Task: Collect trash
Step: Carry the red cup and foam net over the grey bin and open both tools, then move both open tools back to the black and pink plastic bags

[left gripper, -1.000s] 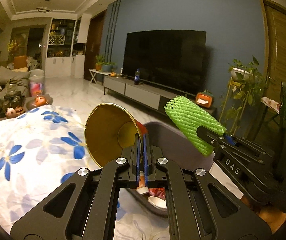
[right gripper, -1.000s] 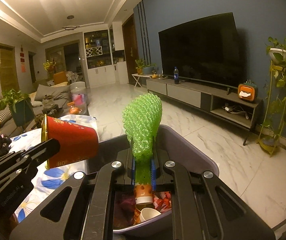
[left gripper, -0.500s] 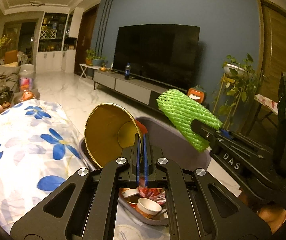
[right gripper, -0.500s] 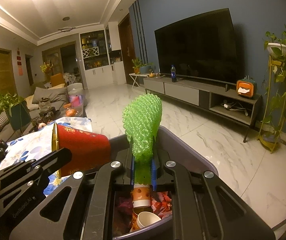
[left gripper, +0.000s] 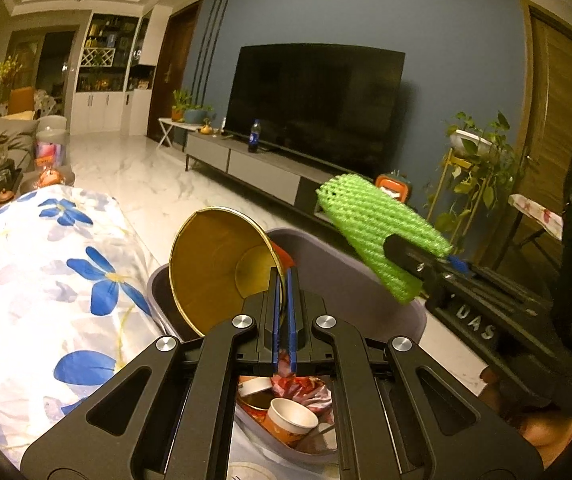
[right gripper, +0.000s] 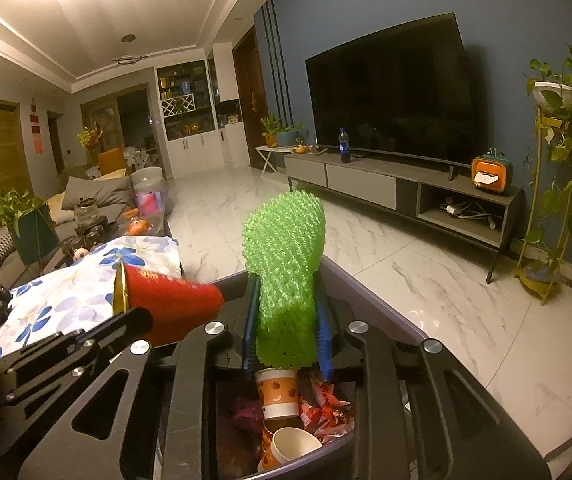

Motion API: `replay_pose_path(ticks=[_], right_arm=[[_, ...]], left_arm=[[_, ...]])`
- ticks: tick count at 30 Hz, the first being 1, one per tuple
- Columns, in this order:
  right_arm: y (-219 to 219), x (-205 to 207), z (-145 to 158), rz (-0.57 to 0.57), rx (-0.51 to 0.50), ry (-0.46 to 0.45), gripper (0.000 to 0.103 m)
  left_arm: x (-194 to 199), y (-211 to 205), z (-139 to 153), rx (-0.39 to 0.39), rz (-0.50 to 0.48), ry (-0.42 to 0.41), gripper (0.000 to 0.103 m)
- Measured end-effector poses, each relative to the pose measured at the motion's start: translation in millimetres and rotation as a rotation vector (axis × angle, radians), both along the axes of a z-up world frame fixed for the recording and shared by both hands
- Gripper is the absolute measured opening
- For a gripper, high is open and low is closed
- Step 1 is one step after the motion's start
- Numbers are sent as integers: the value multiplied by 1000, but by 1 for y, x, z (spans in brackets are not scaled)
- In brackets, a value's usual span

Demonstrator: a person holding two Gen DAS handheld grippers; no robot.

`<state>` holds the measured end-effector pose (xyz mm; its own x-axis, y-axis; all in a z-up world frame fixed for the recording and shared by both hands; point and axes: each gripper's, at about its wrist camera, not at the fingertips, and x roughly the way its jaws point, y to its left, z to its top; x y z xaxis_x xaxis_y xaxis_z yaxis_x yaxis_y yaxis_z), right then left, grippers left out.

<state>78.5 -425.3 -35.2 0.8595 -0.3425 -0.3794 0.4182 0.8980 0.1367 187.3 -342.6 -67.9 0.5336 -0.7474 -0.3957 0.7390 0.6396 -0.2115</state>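
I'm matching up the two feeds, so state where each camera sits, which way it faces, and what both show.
Left wrist view: sits on the left tongs, facing forward over the grey bin toward the TV; own fingers pinch the red cup; the right tongs cross at right.
Right wrist view: sits on the right tongs, facing over the same bin toward the TV; own fingers pinch the green foam net; the left tongs enter at left.
Shared: bin, cup, net, TV, floral cloth.
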Motion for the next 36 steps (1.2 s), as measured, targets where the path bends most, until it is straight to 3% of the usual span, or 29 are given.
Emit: replay_pose_path(ticks=[3, 5, 7, 9, 11, 15, 26, 36], right_arm=[[0, 1, 1, -4, 3, -2, 37], [0, 2, 0, -4, 6, -1, 37], [0, 2, 0, -5, 12, 1, 37], [-1, 1, 0, -6, 13, 1, 38], [-1, 0, 0, -4, 14, -1, 40], [1, -5, 1, -1, 11, -17, 47], [33, -15, 5, 44, 30, -52, 75], [104, -2, 22, 170, 4, -73, 82]], left_arm=[[1, 0, -3, 5, 3, 8, 3], [2, -1, -5, 10, 0, 18, 4], [3, 1, -7, 8, -13, 27, 10], [3, 3, -7, 10, 2, 24, 34], [4, 12, -6, -4, 32, 23, 52], [1, 32, 0, -16, 114, -19, 74], [-10, 113, 17, 19, 302, -72, 86], [-15, 215, 36, 59, 508, -115, 92]])
